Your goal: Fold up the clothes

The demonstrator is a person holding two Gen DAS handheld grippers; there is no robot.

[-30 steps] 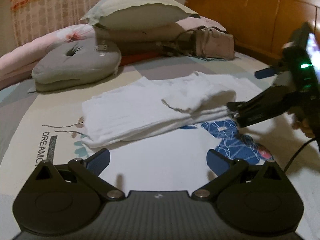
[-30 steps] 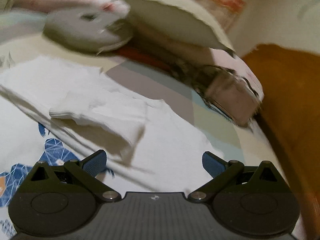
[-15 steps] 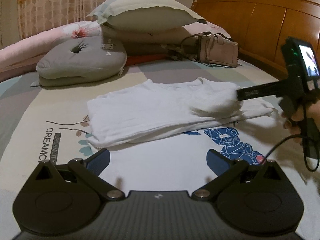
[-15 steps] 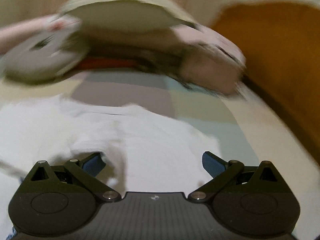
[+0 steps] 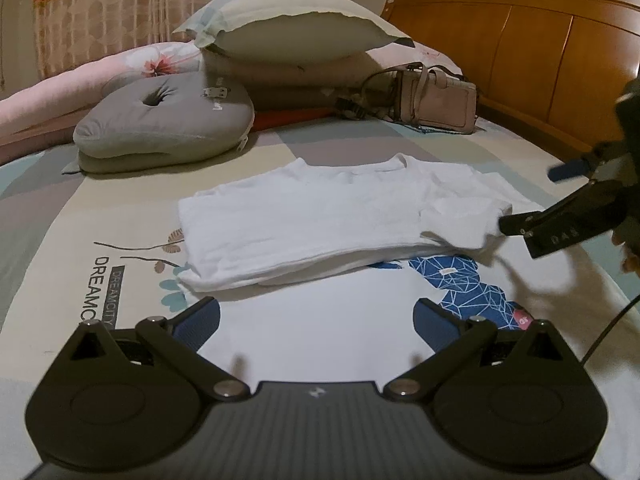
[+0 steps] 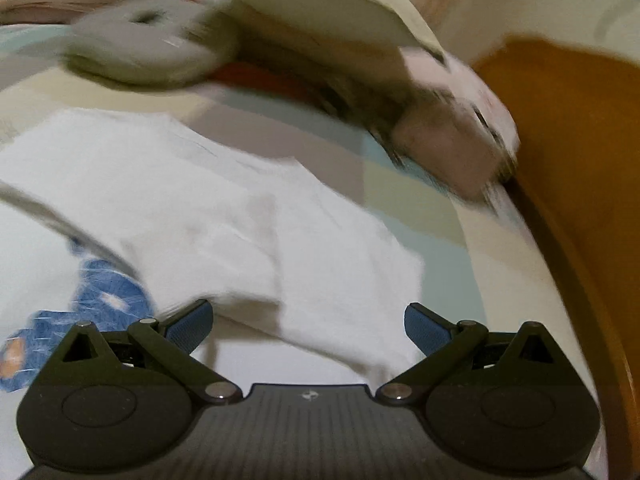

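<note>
A white T-shirt (image 5: 312, 220) with a blue geometric print (image 5: 468, 284) lies on the bed, its far half folded over toward me, a sleeve flap (image 5: 464, 216) lying on the right end. My left gripper (image 5: 316, 316) is open and empty, low over the near plain part of the shirt. My right gripper (image 6: 308, 324) is open and empty, just above the shirt's (image 6: 224, 216) right end. It also shows at the right edge of the left wrist view (image 5: 560, 200), beside the sleeve. The right wrist view is motion-blurred.
A grey donut cushion (image 5: 160, 124), stacked pillows (image 5: 296, 28) and a pink-beige handbag (image 5: 436, 100) lie at the head of the bed. A wooden headboard (image 5: 540, 36) runs along the right. The patterned bedsheet (image 5: 80, 240) surrounds the shirt.
My right gripper let go of the sleeve, which now lies flat on the folded shirt, and drew back to the right. My left gripper stayed put, open.
</note>
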